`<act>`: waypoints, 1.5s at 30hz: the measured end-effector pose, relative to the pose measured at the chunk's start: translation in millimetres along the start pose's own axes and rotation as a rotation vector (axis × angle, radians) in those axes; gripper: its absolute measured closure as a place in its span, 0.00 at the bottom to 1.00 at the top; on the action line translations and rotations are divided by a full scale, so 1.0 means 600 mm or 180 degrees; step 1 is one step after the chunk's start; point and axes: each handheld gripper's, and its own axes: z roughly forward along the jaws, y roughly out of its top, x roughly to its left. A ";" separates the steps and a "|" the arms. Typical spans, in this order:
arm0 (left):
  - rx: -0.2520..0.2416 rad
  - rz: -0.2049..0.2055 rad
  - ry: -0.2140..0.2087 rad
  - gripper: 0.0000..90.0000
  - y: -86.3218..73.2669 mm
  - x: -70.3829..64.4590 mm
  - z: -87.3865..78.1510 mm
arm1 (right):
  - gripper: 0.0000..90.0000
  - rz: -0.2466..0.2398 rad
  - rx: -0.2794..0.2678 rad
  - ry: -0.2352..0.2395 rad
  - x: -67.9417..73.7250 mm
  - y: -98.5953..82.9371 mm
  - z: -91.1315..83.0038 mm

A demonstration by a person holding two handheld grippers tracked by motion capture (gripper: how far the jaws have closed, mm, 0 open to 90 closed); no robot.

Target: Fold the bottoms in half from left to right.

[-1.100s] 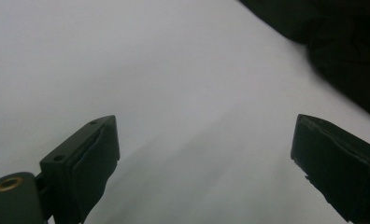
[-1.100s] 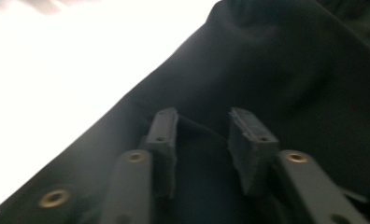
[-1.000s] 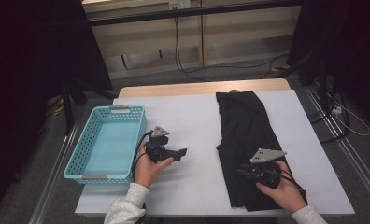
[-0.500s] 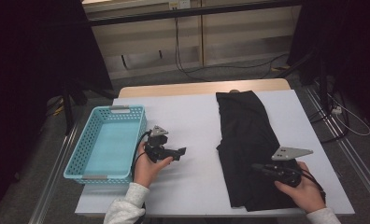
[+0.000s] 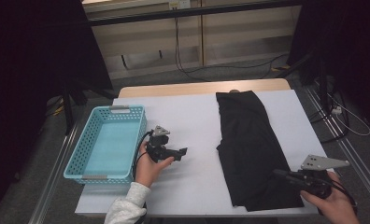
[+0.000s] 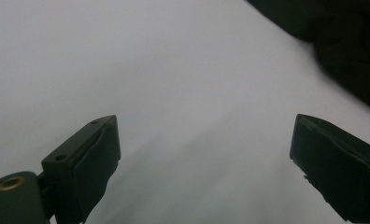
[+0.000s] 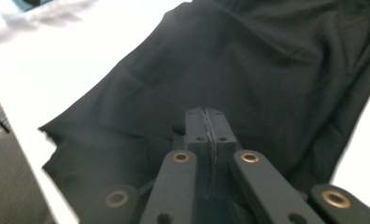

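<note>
High view: black cloth (image 5: 248,149) lies flat in a long strip on the right half of the white counter (image 5: 192,116), running from the far edge toward the near edge, its near end ragged and slightly spread. Right gripper (image 5: 279,173) sits at the near right corner of the cloth, held low in the person's right hand (image 5: 335,203), pointing left across the fabric; grey 3-cornered plate on top. Right gripper view: the 2 jaws are pressed together, pads meeting with no gap, over the black cloth (image 7: 230,70); whether any fabric is caught between them, cannot tell. Left gripper (image 5: 182,151) rests on bare counter between the cloth and a light blue basket (image 5: 122,112), held in the left hand (image 5: 150,165), pointing right toward the cloth and apart from it. Left gripper view: jaws spread wide, nothing between them, white counter below, cloth edge (image 6: 342,42) in the upper right corner. Basket stands at the left side of the counter.
</note>
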 end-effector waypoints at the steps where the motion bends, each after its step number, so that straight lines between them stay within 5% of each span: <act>1: 0.0004 0.0004 0.0007 0.09 0.000 0.000 0.000 | 0.95 -0.0001 -0.0010 -0.0037 0.001 -0.004 -0.006; 6: 0.0001 0.0013 -0.0007 0.09 0.003 -0.002 0.000 | 0.76 -0.0027 -0.0056 -0.0161 -0.005 -0.001 -0.019; 15: 0.0029 0.0052 -0.0005 0.10 0.002 -0.002 0.003 | 0.72 0.0146 0.0198 -0.0589 -0.040 0.019 0.038; 21: 0.0022 0.0033 -0.0004 0.10 0.002 0.000 0.002 | 0.80 0.0252 0.0407 -0.0802 -0.060 0.024 0.064; 32: 0.0020 0.0059 0.0007 0.10 0.003 -0.001 0.002 | 1.00 0.0391 0.0442 -0.0733 -0.066 0.018 0.069; 45: 0.0006 0.0050 0.0007 0.10 0.003 0.000 0.001 | 1.00 0.0379 0.0344 -0.0781 -0.080 0.021 0.034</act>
